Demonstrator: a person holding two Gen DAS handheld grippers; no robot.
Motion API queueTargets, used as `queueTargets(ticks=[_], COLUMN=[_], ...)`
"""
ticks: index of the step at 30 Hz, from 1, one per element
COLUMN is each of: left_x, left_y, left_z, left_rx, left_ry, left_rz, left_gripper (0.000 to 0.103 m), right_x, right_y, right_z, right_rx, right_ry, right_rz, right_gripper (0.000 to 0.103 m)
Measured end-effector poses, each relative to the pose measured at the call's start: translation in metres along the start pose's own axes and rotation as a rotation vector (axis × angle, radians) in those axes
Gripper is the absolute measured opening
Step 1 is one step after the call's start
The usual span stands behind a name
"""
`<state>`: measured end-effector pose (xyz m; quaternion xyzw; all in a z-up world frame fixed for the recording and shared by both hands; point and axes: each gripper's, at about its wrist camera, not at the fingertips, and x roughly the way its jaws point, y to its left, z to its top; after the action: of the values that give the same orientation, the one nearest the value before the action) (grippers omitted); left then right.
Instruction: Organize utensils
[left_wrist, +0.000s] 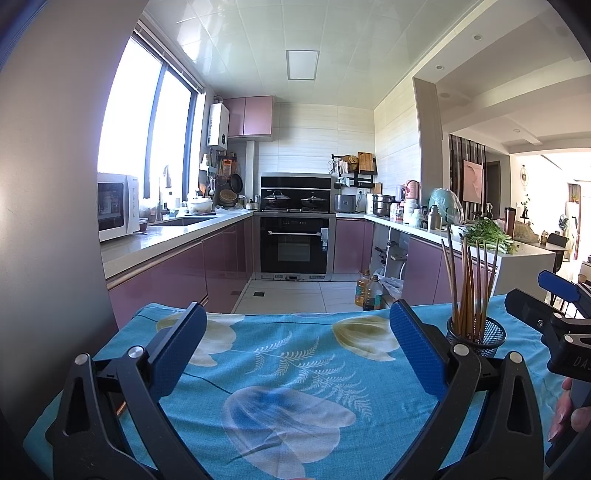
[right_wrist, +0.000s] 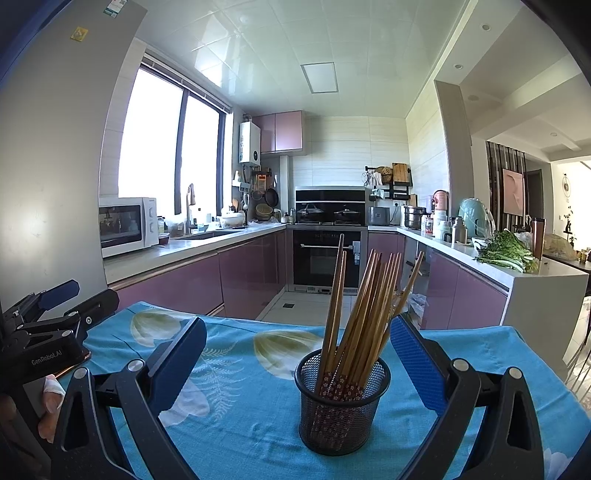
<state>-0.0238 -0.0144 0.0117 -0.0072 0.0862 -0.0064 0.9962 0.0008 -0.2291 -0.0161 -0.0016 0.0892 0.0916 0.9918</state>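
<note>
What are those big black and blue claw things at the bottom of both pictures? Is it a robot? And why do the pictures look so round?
Not a robot. A person holds a grabbing tool in each hand, and each tool has a small camera looking out along its two blue fingers. That lens bends the view, so it looks round.

One picture comes from the left gripper. Its fingers are spread wide with nothing between them, above a blue flowered tablecloth.

The other comes from the right gripper, also open and holding nothing. Standing between its fingers, but not squeezed, is a black mesh cup full of wooden chopsticks leaning different ways.

Each camera sees the other tool at its edge. Behind is a kitchen with purple cabinets.
</note>
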Motion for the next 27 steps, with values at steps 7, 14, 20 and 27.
queueTargets(ticks=[7,14,20,27], left_x=[-0.0003,0.0003,0.0001,0.0001], left_y=[0.0001,-0.0003,-0.0006,-0.0005], left_z=[0.0000,0.0001,0.0002,0.0005], left_rx=[-0.001,-0.002,0.001,0.000], left_ry=[0.000,0.001,0.000,0.001], left_rz=[-0.001,-0.001,-0.001,-0.001], left_gripper=[0.098,0.098,0.098,0.098], right_x=[0.0009,0.0013,0.0012,0.0011], right_y=[-0.0007,-0.0013,-0.0009,-0.0014], right_z=[0.0005,0.0005,0.0001,-0.0011], right_rx=[0.001,0.003,0.001,0.003], right_ry=[0.000,0.002,0.002,0.003], right_rz=[-0.001,0.001,-0.001,-0.001], right_gripper=[0.096,0.096,0.096,0.096])
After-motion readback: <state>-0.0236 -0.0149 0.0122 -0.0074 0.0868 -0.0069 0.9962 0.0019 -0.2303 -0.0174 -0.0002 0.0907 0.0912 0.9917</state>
